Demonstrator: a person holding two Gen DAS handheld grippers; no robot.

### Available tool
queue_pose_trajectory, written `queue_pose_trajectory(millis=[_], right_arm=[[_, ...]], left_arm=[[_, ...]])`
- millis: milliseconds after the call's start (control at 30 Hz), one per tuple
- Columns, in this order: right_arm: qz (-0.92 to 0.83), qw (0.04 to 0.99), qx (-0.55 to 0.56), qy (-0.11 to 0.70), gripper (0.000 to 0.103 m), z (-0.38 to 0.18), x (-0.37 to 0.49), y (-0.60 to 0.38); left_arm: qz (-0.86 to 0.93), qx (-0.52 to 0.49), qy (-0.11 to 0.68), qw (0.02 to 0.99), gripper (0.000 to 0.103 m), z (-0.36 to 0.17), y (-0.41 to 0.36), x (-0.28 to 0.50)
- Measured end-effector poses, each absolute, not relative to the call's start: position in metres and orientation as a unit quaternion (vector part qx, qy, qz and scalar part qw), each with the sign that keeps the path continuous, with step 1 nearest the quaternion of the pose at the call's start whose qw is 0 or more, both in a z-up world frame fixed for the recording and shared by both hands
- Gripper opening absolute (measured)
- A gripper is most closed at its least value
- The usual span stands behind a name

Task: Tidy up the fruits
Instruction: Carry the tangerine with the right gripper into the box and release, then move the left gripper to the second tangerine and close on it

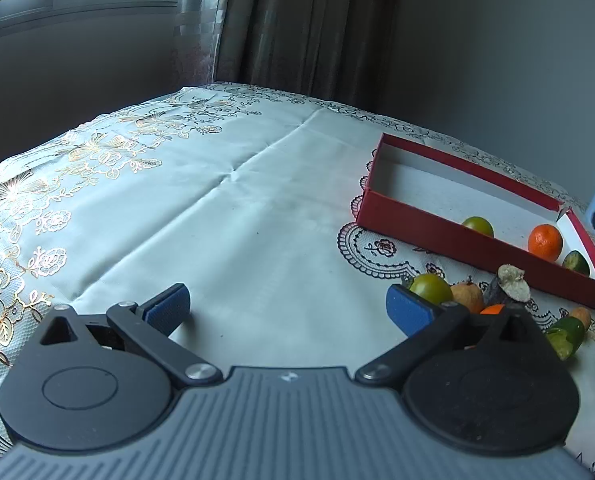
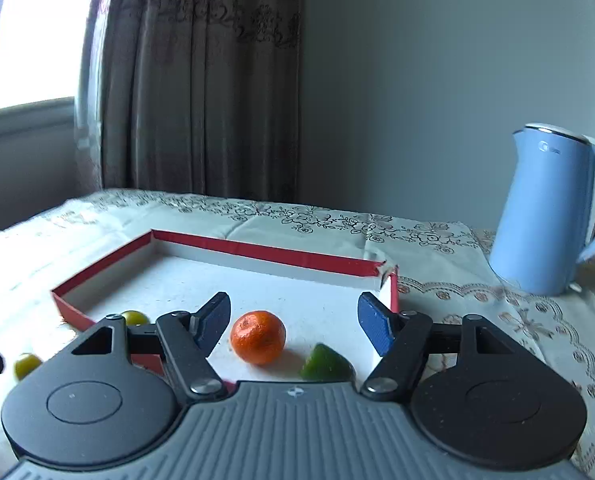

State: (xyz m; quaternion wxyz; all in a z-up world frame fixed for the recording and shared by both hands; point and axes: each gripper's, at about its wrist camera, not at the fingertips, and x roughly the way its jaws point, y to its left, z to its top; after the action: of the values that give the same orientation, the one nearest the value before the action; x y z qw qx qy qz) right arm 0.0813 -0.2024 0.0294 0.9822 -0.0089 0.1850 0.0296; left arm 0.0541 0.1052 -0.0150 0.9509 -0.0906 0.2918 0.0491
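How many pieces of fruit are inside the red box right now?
3. In the red box: a green round fruit by the near wall, an orange tangerine beside it, and a green piece at the right end. More may hide behind the wall.

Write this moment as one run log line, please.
right gripper: open, empty | orange: in red box | left gripper: open, empty | loose fruit: on table
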Motion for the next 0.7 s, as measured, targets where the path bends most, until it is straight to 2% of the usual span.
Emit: queue_pose_trajectory(millis=[100,300,500,700], right_arm=[[0.031,0.984,0.006,0.173,0.081,0.03,0.046,-0.219],[0.008,0.981,0.037,0.188,0.081,0.007,-0.005,-0.25],[-0.008,0.976,0.077,0.204,0.081,-0.009,-0.013,-0.269],[-0.002,0.977,0.083,0.197,0.081,-0.011,-0.015,-0.27]], left_arm=[[0.049,-0.092,0.292,0.951,0.103,-0.015,0.106,0.054],[0.044,-0.097,0.285,0.953,0.103,-0.014,0.107,0.052],[0.021,-0.089,0.272,0.958,0.103,-0.01,0.102,0.048],[-0.096,-0.017,0.225,0.969,0.103,0.001,0.087,0.029]])
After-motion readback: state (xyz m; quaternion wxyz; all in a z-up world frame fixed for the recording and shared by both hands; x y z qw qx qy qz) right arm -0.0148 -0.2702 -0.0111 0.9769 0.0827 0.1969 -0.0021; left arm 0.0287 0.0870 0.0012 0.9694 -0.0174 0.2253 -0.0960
